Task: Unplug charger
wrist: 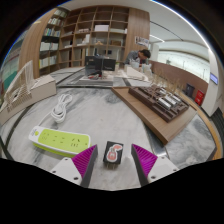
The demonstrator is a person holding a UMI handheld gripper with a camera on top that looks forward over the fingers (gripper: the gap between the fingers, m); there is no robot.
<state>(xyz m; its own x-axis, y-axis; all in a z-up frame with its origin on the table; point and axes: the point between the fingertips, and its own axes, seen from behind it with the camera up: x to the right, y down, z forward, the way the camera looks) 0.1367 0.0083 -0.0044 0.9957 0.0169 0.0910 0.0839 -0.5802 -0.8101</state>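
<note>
A small black charger (112, 155) with a pink and white mark on its top lies on the pale tabletop (110, 115). It stands between my fingers with a gap at either side. My gripper (113, 163) is open, its magenta pads (84, 160) flanking the charger without touching it. A yellow-green power strip (57, 138) lies just left of the left finger, apart from the charger. Its white cord (62, 105) loops away across the table. Nothing is plugged into the sockets that I can see.
A wooden table (150, 118) stands to the right with a dark tray of small pieces (160, 98) on it. Beyond are a monitor (99, 65), bookshelves (95, 28) and a person (145, 55) at the far desk.
</note>
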